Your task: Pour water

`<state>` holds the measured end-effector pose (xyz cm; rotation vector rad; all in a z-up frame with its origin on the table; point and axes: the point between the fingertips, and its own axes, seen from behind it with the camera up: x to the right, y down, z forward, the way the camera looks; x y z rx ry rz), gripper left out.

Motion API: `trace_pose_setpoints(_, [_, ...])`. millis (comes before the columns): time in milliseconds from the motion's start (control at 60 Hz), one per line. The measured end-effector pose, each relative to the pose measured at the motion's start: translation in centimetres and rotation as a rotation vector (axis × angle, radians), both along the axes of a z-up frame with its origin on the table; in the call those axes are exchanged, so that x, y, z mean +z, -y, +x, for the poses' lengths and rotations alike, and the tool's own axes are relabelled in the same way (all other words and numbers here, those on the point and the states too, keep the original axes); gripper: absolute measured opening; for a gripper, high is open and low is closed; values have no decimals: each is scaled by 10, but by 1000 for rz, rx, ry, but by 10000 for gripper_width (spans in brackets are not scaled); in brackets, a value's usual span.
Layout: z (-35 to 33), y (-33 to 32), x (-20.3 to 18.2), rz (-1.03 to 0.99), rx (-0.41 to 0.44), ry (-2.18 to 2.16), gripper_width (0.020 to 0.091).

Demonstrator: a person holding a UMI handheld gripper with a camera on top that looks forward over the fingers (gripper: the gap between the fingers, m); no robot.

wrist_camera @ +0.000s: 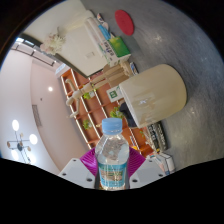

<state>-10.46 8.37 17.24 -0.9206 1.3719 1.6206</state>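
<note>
My gripper (pixel 113 168) is shut on a clear plastic water bottle (pixel 112 152) with a blue label and a white cap. The purple pads (pixel 88 159) press on the bottle from both sides. The whole view is rolled steeply, so the bottle and the room behind it stand tilted. Beyond the bottle's cap stands a cream-coloured cup (pixel 160 90) on a grey table top (pixel 185 45). The cup's opening is not visible from here.
A red round lid or coaster (pixel 124 20) lies on the grey table beyond the cup. Boxes and packets with green and white prints (pixel 110 50) crowd a shelf with orange frames (pixel 78 95). Ceiling lights (pixel 15 125) show past the bottle's side.
</note>
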Motion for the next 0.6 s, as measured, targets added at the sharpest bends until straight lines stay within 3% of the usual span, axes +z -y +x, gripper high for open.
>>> trace_pose_setpoints(367, [3, -2, 0, -39, 32, 21, 343])
trace_pose_setpoints(600, [3, -3, 74, 21, 24, 700, 343])
